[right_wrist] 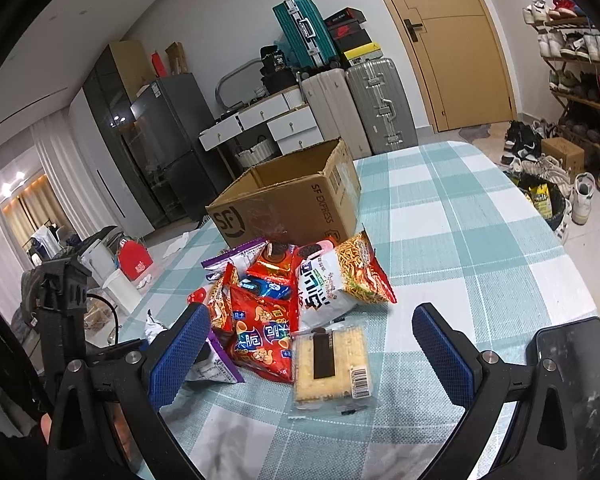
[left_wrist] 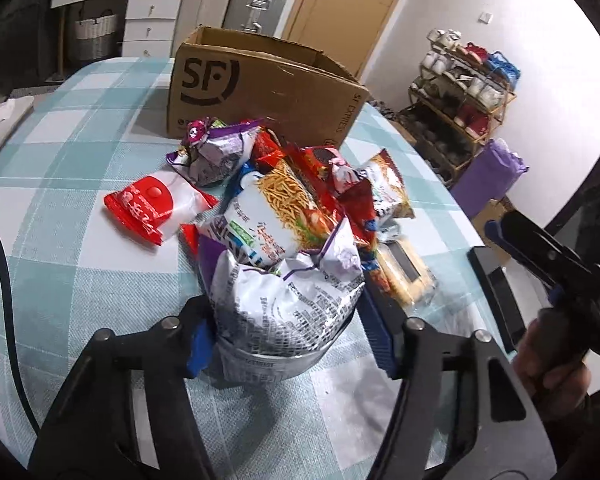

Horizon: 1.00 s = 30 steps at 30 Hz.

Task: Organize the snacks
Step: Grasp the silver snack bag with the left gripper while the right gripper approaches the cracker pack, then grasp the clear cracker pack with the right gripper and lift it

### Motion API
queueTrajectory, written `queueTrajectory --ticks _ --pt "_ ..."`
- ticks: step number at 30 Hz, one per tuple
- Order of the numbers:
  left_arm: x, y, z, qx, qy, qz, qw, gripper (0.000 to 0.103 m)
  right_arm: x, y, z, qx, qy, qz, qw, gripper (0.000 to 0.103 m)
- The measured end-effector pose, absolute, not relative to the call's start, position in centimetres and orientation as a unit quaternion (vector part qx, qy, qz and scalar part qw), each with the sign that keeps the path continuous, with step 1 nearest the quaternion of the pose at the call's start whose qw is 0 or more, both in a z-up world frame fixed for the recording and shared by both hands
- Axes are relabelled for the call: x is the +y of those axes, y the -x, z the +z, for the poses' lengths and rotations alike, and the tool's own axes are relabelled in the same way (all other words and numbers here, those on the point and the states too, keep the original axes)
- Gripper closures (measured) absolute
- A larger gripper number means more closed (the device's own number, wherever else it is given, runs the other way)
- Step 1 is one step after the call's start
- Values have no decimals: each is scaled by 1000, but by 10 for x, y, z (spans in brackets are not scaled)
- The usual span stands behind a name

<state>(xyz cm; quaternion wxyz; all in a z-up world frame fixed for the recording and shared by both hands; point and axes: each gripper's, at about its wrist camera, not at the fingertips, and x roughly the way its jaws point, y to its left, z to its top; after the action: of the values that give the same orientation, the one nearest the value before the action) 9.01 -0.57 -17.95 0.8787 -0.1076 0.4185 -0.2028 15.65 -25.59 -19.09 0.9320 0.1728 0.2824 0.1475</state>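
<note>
A round table under a teal-and-white checked cloth (left_wrist: 80,184) spreads out ahead of both grippers. Far ahead of them on it stands an open brown cardboard box printed with SF (left_wrist: 260,92), its top flaps up. Between the box and the grippers lies a heap of crinkled foil snack bags (left_wrist: 296,200), red, white and purple, piled against one another. A red-and-white flat packet (left_wrist: 152,208) lies apart from the heap, ahead and to the left of the left gripper. A clear-wrapped pack of pale square crackers (right_wrist: 330,360) lies flat just ahead of the right gripper, between its fingers' lines but not touched by them. The left gripper (left_wrist: 292,332) is clamped on a white-and-purple foil bag with fine black print (left_wrist: 288,292) at the near edge of the heap, blue pads pressing its sides. The right gripper (right_wrist: 312,356) hangs above the cloth with its blue pads spread wide, gripping nothing
</note>
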Motion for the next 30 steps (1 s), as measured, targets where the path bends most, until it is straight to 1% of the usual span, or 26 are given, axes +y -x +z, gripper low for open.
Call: queueTrajectory --ticks 1,2,3,6,9,11,17,26,30 --pt "-5 -92 -180 416 109 -208 878 47 -255 -157 -191 283 -173 147 932 0" --pt "-3 -91 -180 418 111 -212 877 52 -254 -157 -192 285 -173 148 931 0" --pt "-2 -92 -180 419 114 -218 874 60 -254 -158 -193 287 -173 148 930 0" --pt "1 -94 -183 422 125 -227 869 65 -252 -157 -194 289 -170 147 930 0" --pt "5 -94 -185 418 128 -231 869 67 -251 -156 -194 294 -168 143 930 0" --pt "7 -92 -185 416 130 -237 868 72 -252 -156 -195 298 -168 138 929 0" --pt "13 -66 -175 404 130 -246 871 72 -256 -157 -201 323 -164 129 923 0" --pt "35 -41 -171 394 145 -246 874 73 -241 -174 -228 401 -107 116 902 0" --pt "48 -34 -166 386 150 -239 878 72 -228 -179 -236 416 -74 117 899 6"
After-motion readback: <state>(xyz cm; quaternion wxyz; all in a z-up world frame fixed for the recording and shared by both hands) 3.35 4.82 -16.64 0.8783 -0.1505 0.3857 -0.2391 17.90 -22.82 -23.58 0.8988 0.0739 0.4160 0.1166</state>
